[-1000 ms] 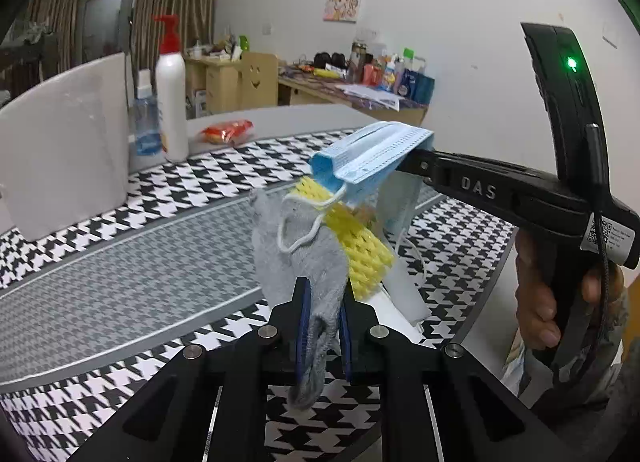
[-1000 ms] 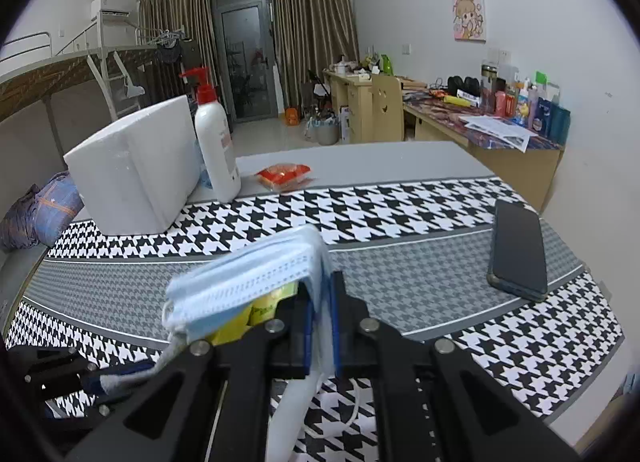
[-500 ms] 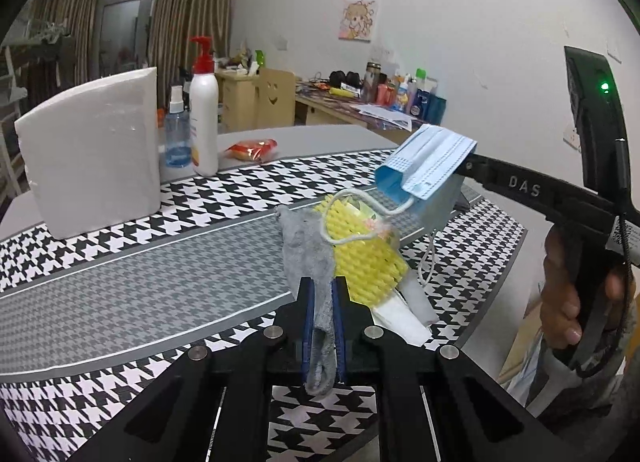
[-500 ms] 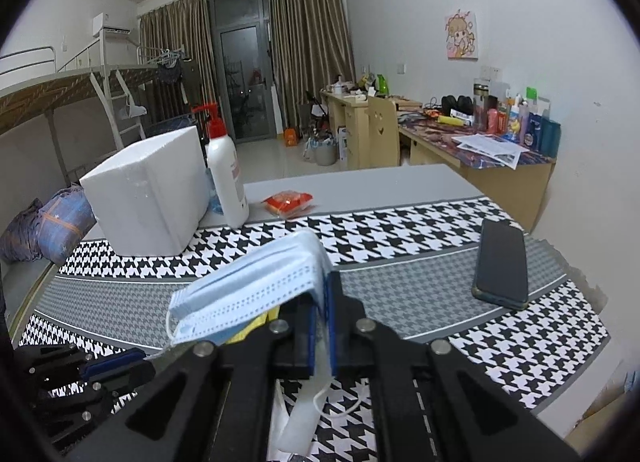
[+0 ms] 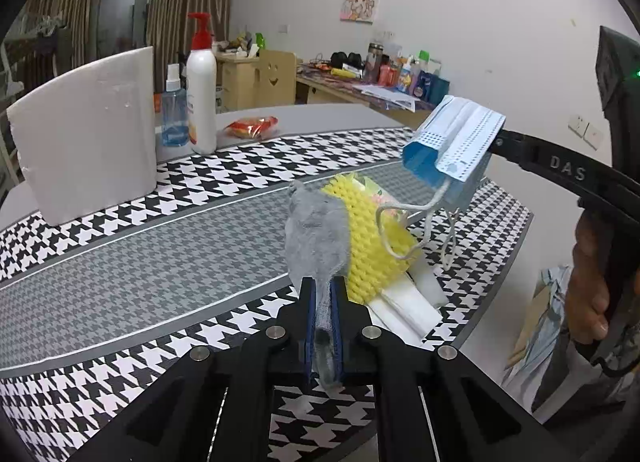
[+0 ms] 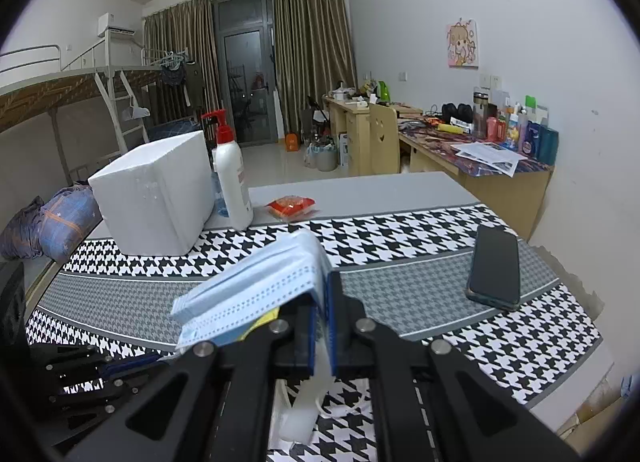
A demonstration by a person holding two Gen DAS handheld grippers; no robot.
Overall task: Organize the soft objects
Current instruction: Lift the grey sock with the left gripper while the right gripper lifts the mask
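My left gripper (image 5: 322, 292) is shut on a grey sock (image 5: 316, 229) that stands up from the jaws above the table. My right gripper (image 6: 323, 294) is shut on a stack of blue face masks (image 6: 256, 286), lifted off the table; the masks also show in the left wrist view (image 5: 454, 141), with white ear loops hanging down. A yellow knitted cloth (image 5: 370, 250) lies on white folded items (image 5: 408, 302) just right of the sock, under the masks.
A white foam box (image 6: 156, 197), a white pump bottle (image 6: 232, 181), a blue spray bottle (image 5: 174, 113) and a red snack packet (image 6: 292, 207) stand at the table's far side. A dark phone (image 6: 494, 268) lies at the right. The houndstooth tablecloth (image 5: 120, 254) covers the table.
Both grippers have risen and drawn back from the table. The masks moved up and right, away from the yellow cloth, their loops trailing. The sock stays gripped.
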